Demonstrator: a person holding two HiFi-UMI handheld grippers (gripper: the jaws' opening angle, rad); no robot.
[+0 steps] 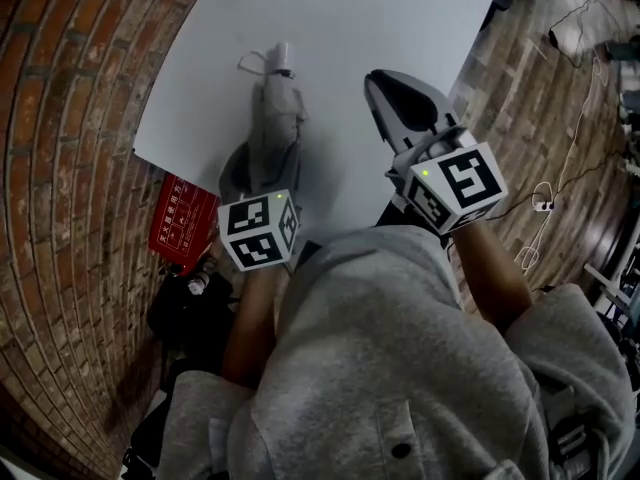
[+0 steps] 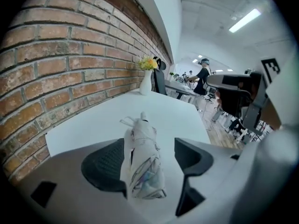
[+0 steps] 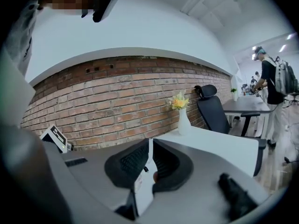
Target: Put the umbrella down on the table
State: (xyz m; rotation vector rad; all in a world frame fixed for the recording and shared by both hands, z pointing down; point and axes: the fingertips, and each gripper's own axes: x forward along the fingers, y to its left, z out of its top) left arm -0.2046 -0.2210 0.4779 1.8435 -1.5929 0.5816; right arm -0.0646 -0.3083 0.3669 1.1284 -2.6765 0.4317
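Note:
A folded grey umbrella [image 1: 277, 108] lies lengthwise on the white table [image 1: 380, 18], its strap end pointing away from me. My left gripper [image 1: 262, 166] stands open around the umbrella's near end. In the left gripper view the umbrella [image 2: 142, 157] rests against the left pad [image 2: 105, 162], and a gap separates it from the right pad [image 2: 194, 155]. My right gripper [image 1: 388, 86] hovers over the table to the umbrella's right, apart from it. Its jaws [image 3: 150, 148] are shut with nothing between them.
A red printed sign [image 1: 182, 223] and a black bag [image 1: 190, 308] lie on the brick floor by the table's near left corner. A white vase of yellow flowers [image 3: 182, 115] stands at the table's far end, with a black office chair [image 3: 212, 108] behind. Cables [image 1: 545, 203] trail at right.

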